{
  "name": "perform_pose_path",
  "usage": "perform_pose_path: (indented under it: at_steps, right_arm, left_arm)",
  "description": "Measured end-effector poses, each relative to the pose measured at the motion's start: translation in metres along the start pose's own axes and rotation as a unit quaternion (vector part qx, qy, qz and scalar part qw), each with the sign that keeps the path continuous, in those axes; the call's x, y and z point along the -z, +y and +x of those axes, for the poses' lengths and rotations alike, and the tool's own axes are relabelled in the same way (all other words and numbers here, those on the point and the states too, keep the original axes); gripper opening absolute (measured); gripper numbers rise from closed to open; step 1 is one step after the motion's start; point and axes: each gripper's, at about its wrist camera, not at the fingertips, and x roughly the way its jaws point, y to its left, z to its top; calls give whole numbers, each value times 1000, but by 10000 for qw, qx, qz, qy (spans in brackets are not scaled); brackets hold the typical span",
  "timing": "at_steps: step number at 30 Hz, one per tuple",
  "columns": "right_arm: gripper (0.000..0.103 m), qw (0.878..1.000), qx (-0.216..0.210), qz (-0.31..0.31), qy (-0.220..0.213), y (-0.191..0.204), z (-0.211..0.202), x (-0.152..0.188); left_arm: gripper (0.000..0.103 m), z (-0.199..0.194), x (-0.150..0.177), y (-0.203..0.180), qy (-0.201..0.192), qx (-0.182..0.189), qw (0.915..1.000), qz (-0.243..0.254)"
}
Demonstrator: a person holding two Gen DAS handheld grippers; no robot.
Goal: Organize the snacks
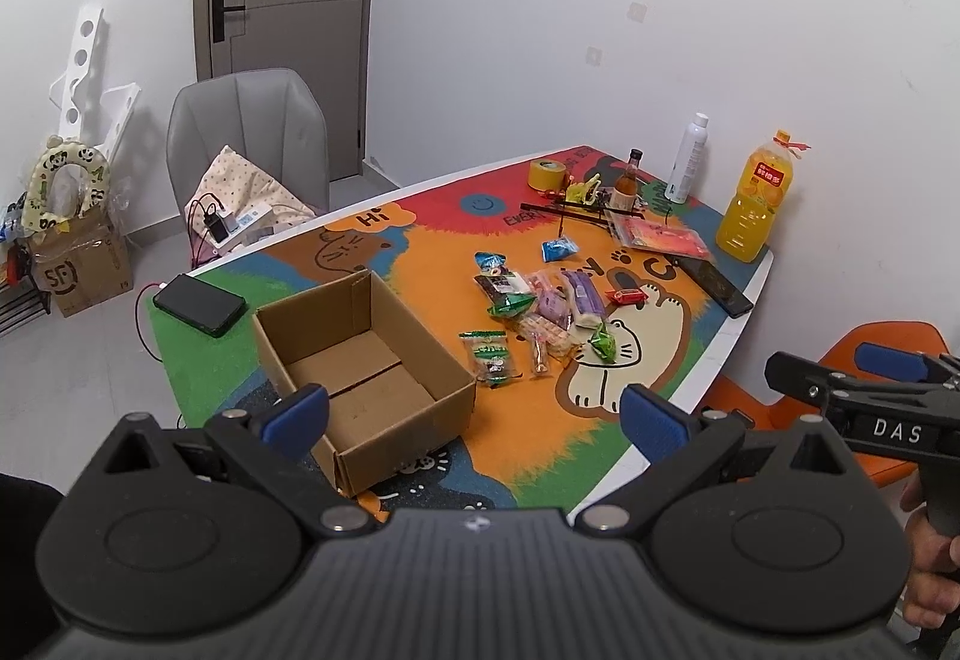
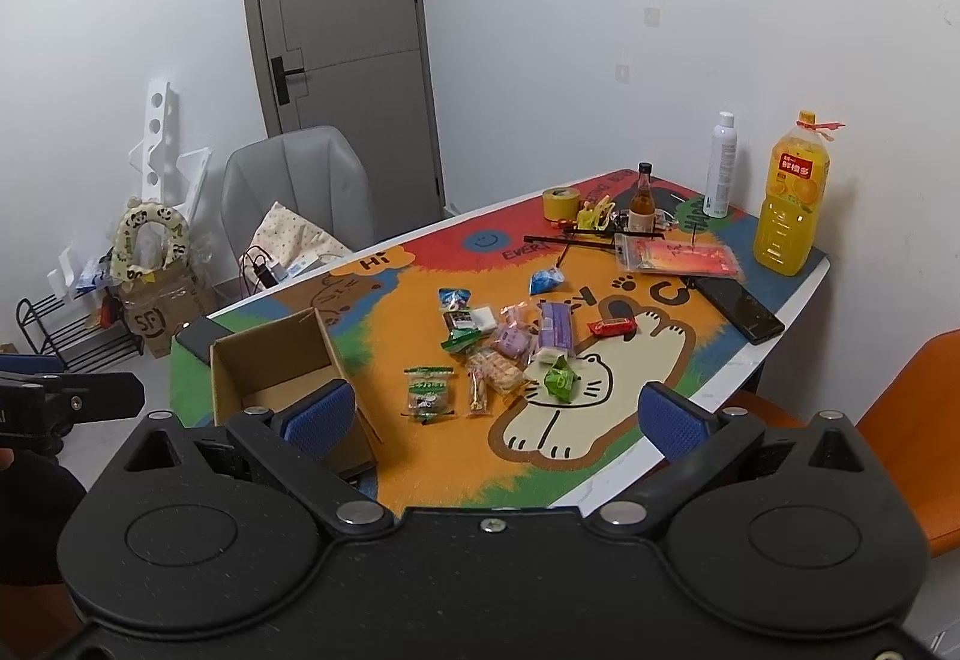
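Note:
An open, empty cardboard box (image 1: 360, 360) (image 2: 270, 366) sits on the colourful cartoon mat (image 1: 528, 438) at the table's near left. Several small wrapped snacks lie in a loose pile (image 1: 540, 312) (image 2: 504, 348) right of the box, among them a green-and-white packet (image 1: 489, 357) (image 2: 427, 393), a purple bar (image 1: 583, 297) (image 2: 555, 327) and a green pyramid packet (image 1: 602, 345) (image 2: 559, 381). My left gripper (image 1: 474, 414) is open and empty, above the table's near edge. My right gripper (image 2: 498, 414) is open and empty, also held back from the snacks; it shows at the right in the left wrist view (image 1: 864, 390).
At the table's far end stand an orange juice bottle (image 1: 757, 201) (image 2: 791, 198), a white spray bottle (image 1: 687, 159), a small brown bottle (image 2: 642, 204), a yellow tape roll (image 1: 549, 174) and a red packet (image 2: 681, 258). Black phones (image 1: 198, 303) (image 2: 739, 307) lie on the mat. Grey (image 1: 252, 132) and orange (image 2: 912, 420) chairs flank the table.

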Motion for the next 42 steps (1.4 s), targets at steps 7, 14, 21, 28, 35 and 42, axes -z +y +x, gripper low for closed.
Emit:
perform_pose_path:
  at_steps: [7, 14, 21, 28, 35, 42]
  right_arm:
    - [103, 10000, -72, -15, 20, 4, 2, -3]
    - [103, 10000, -66, -4, 14, 3, 9, -5]
    - [103, 9999, -82, -88, 96, -2, 21, -9]
    - [103, 9997, -67, -88, 200, -15, 38, -16]
    - [89, 9985, -134, -103, 523, -29, 75, -27]
    - [77, 9952, -261, -2, 946, -43, 119, -37]
  left_arm:
    - [103, 2, -2, 6, -11, -24, 10000, -66]
    - [103, 6, -1, 11, 7, -66, 9999, -111]
    - [103, 14, -9, 19, -63, -112, 9998, -171]
    - [103, 31, -20, 21, -11, -76, 9998, -186]
    - [102, 61, -37, 16, 111, 137, 9995, -258]
    - [100, 105, -58, 5, 308, 293, 9989, -209]
